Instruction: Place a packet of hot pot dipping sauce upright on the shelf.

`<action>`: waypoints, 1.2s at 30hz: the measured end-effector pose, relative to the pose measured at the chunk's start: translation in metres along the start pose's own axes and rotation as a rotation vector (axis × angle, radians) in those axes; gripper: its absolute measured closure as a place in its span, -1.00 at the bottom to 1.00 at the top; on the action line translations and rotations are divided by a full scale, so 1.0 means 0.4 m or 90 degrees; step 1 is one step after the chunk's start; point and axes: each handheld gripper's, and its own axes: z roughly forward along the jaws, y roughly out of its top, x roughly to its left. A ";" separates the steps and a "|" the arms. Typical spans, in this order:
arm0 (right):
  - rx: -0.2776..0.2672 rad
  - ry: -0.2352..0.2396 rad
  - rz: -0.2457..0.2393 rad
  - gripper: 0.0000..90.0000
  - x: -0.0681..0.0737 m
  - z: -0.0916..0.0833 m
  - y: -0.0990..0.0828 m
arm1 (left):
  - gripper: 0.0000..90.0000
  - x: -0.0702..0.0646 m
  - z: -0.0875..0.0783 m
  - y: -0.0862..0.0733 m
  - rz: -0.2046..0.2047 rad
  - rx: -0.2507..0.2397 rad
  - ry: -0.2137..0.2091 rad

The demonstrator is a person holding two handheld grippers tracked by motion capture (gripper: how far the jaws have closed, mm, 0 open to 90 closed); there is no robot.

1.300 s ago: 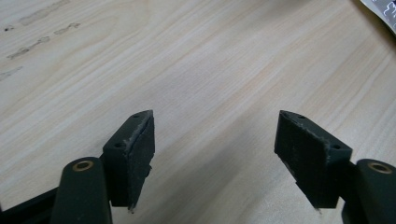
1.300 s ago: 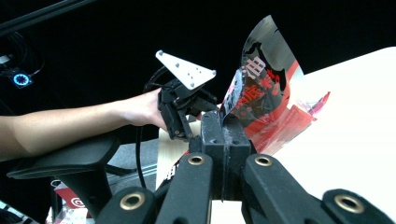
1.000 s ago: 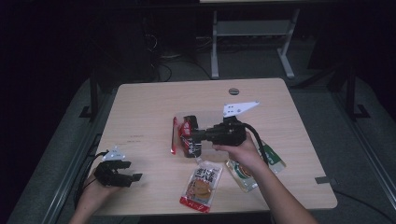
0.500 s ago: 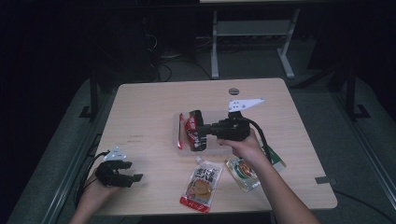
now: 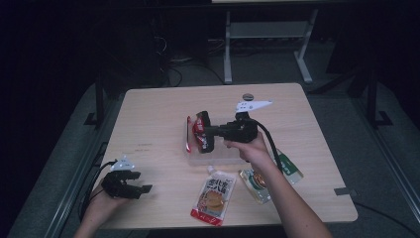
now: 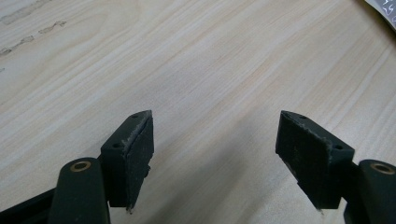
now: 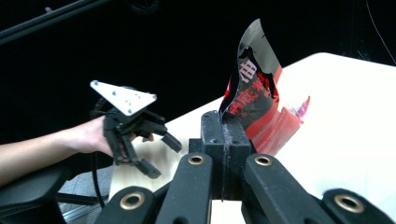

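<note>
High view: table, light wood. My right gripper holds the red packet clamped by its edge above the table's middle, over a clear tray. My left gripper rests at the near left corner, jaws apart, nothing between them. Two pouches, one orange, one green, lie near the front edge.

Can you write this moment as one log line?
right gripper: shut on red packet, lifted | left gripper: open, empty | table: two pouches
</note>
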 end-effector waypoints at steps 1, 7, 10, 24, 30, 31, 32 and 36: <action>0.002 -0.002 0.003 1.00 -0.004 0.004 -0.001 | -0.38 -0.001 0.001 -0.001 -0.005 0.000 -0.002; 0.013 -0.020 0.007 1.00 -0.027 0.033 -0.004 | -0.38 -0.001 0.002 -0.002 -0.007 0.003 -0.005; 0.023 -0.032 0.008 1.00 -0.035 0.047 -0.003 | -0.39 -0.002 0.004 -0.001 -0.006 0.002 -0.007; 0.054 -0.047 0.009 1.00 -0.054 0.100 0.001 | -0.38 -0.007 0.012 0.001 -0.005 0.008 -0.014; 0.061 -0.042 0.009 1.00 -0.054 0.119 0.001 | -0.38 -0.009 0.012 0.002 -0.001 0.011 -0.015; 0.062 -0.040 0.008 1.00 -0.052 0.121 0.002 | -0.38 -0.009 0.012 0.002 -0.001 0.011 -0.016; 0.060 -0.039 0.009 1.00 -0.049 0.121 0.002 | -0.38 -0.009 0.011 0.002 -0.001 0.011 -0.015; 0.053 -0.031 0.001 1.00 -0.033 0.117 0.008 | -0.38 -0.009 0.012 0.003 0.000 0.012 -0.017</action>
